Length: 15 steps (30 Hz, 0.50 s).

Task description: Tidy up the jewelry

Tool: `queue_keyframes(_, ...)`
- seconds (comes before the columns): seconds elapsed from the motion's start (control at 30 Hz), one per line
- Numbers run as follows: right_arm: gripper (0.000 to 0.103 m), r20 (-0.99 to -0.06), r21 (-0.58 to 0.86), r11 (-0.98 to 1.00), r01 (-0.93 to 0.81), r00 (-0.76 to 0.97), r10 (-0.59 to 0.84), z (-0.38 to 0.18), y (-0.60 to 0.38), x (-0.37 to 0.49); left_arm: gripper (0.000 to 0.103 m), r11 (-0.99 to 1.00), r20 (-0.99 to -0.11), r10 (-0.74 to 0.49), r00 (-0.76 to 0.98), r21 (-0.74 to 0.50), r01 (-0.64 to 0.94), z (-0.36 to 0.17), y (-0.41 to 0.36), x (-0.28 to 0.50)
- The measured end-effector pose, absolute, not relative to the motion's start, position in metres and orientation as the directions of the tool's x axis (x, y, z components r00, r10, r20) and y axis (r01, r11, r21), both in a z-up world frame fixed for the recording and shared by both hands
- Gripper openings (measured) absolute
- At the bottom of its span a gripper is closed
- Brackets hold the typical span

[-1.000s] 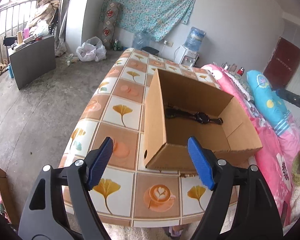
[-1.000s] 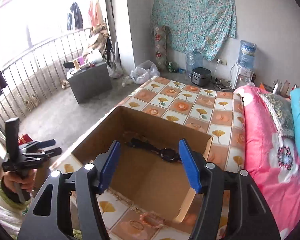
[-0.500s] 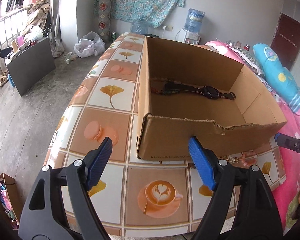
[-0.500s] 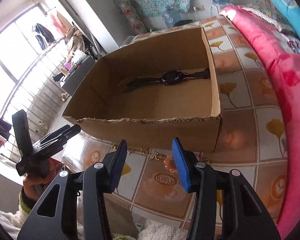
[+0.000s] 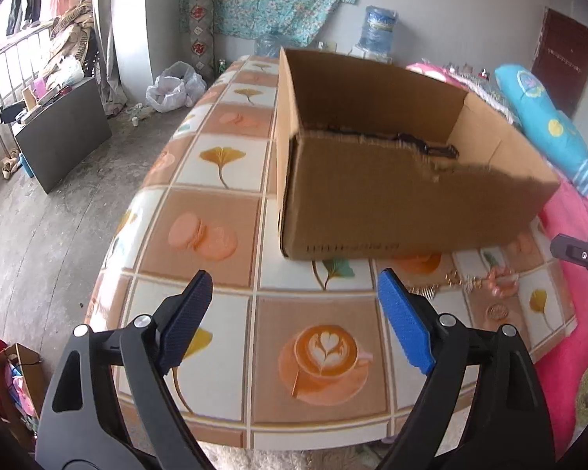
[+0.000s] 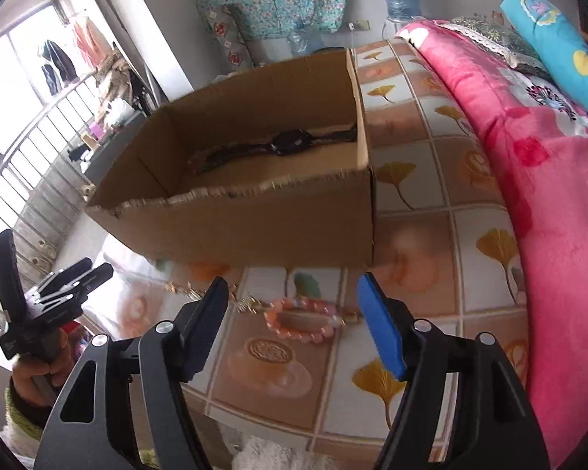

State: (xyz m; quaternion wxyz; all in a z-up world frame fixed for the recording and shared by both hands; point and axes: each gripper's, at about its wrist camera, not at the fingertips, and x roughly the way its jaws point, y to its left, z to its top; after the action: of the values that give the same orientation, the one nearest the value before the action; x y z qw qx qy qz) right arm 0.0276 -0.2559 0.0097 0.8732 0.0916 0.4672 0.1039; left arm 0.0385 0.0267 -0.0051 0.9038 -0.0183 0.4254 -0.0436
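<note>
Two open grippers hover over jewelry on a tiled tabletop.

From left: the left gripper (image 5: 294, 293), jaws just widened and empty, above the table (image 5: 211, 231); a box (image 6: 254, 211) holding a watch (image 6: 290, 143); the right gripper (image 6: 294, 305), jaws just reopened, holding nothing, over a pink bracelet (image 6: 302, 321) lying before the box.

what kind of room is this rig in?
Most likely a lived-in bedroom at home: a pink floral blanket lies beside the patterned table, a water dispenser stands by the wall, and clothes hang at the window.
</note>
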Motion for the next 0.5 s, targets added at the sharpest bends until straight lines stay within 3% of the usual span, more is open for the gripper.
queue_keyframes(0.1,0.071,-0.847,0.16,0.984,-0.082,0.501,0.179,-0.014,-0.247,0.008,0.082,0.996,-0.798,-0.052,0.6,0.005,0.093,-0.024,0.015,0.031)
queue_keyframes(0.3,0.08,-0.854,-0.003,0.997,-0.082,0.518,0.04,-0.046,-0.232,-0.006,0.085,0.989,-0.825,0.006,0.564,0.089,0.121,-0.043,-0.003,0.032)
queue_keyframes(0.5,0.096,-0.846,-0.019,0.996,-0.088,0.532,0.031,-0.056,-0.232,-0.004,0.095,0.993,-0.816,0.014,0.578,0.079,0.088,-0.046,0.0,0.025)
